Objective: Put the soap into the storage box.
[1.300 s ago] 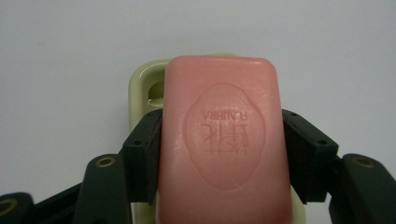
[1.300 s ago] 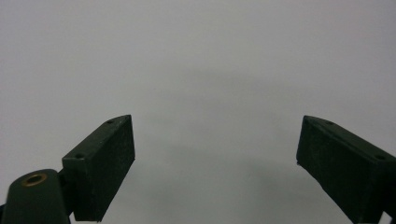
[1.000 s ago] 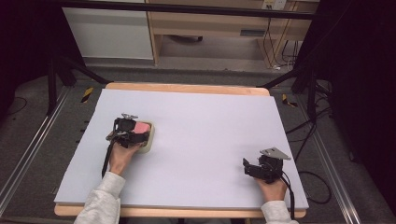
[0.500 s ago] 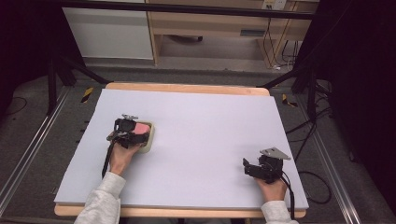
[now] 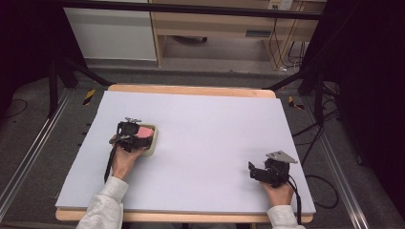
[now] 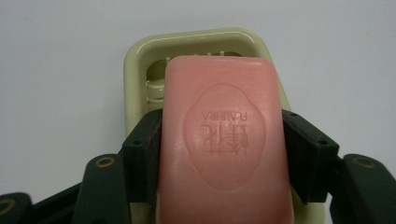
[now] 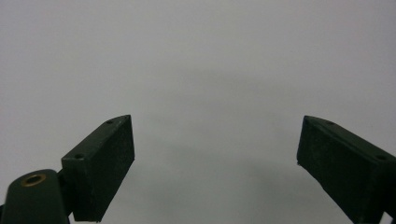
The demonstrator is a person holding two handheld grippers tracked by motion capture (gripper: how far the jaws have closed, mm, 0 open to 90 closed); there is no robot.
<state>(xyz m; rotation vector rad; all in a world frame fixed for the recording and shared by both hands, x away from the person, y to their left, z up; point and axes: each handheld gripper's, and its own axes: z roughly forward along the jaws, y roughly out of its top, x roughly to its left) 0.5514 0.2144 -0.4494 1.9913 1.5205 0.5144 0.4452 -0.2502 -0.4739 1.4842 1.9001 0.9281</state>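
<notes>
The left gripper [image 6: 219, 140] has its fingers [image 6: 144, 154] clamped on the long sides of a pink soap [image 6: 223, 140], one pad at 9 o'clock and one at 3 o'clock of the bar in the left gripper view. The soap's long axis runs 6 to 12 o'clock there, straight along the fingers, and its far end lies over the pale green dish [image 6: 140, 60]. From these pictures I cannot tell whether the bar rests in the dish or hangs just above it.

In the high view the dish [image 5: 152, 143] sits on the left part of the bench [image 5: 210, 119], with the soap [image 5: 144, 130] in it and the left gripper [image 5: 130, 136] on its 9 o'clock side. The right gripper [image 5: 260, 171] rests well apart toward 4 o'clock, near the bench's front edge, its fingers [image 7: 100, 163] apart with nothing between them. So the left hand is plainly the nearer.

Bare bench lies around the dish, widest toward 3 o'clock; the left edge is the closest limit.
</notes>
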